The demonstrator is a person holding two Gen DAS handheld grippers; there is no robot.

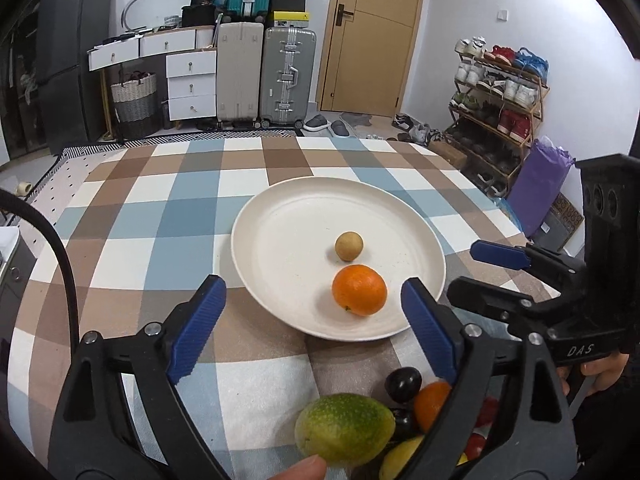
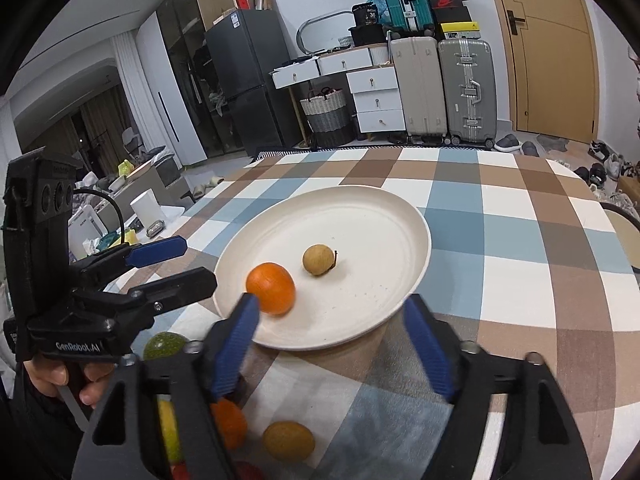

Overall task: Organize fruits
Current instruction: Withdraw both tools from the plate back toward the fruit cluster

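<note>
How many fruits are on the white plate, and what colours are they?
Orange: 1, the orange fruit
Tan-brown: 1, the small round fruit
Total on the plate: 2
The pile of fruit off the plate is partly hidden, so it is not counted.

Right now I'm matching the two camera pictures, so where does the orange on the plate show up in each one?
Left wrist view: the orange sits low and right of centre, on the near part of the plate.
Right wrist view: the orange sits left of centre, by the plate's near-left rim.
Shared landmark: the small brown fruit just beyond it.
</note>
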